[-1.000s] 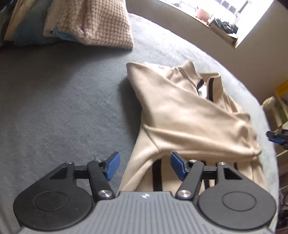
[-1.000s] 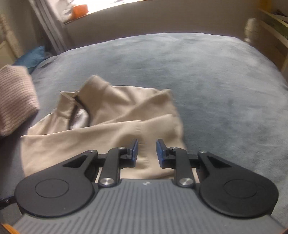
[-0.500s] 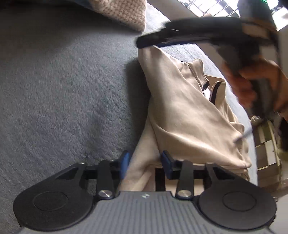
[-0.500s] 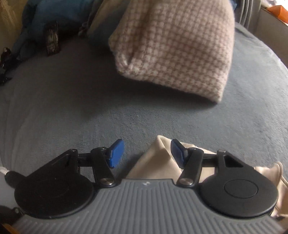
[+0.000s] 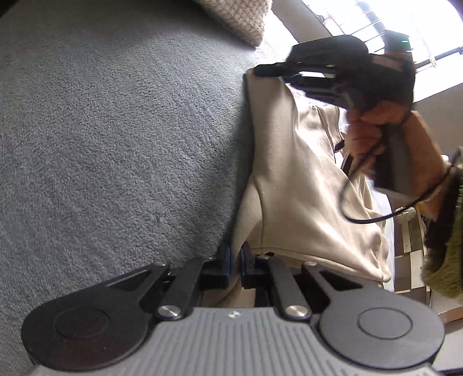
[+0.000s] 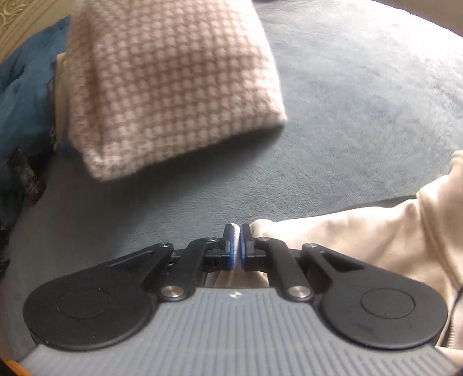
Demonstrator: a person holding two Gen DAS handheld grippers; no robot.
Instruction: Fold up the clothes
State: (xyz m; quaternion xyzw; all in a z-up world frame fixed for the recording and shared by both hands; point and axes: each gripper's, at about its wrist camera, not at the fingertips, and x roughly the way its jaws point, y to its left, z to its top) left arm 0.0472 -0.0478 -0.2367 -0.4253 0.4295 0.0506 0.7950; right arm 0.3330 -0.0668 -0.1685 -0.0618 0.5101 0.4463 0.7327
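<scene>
A beige zip-neck top (image 5: 298, 185) lies partly folded on the grey bed cover (image 5: 115, 130). My left gripper (image 5: 235, 254) is at the top's near left edge; its jaws are closing, and the pads pinch a fold of beige cloth. In the left wrist view a person's hand (image 5: 376, 124) holds my right gripper (image 5: 260, 71) at the top's far left corner. In the right wrist view the right gripper (image 6: 236, 245) has its jaws closing, the blue pads nipping the edge of the beige top (image 6: 376, 240).
A pink-and-white checked cushion (image 6: 167, 86) lies on the bed cover (image 6: 361, 101) just beyond the right gripper, with blue bedding (image 6: 23, 95) behind it. A bright window (image 5: 376, 17) and wooden shelving (image 5: 411, 240) stand past the bed's right side.
Both grippers went from open to pinched on the beige top. The right gripper swung over from the top's right side to its far left corner. The left gripper sank onto the near edge.
</scene>
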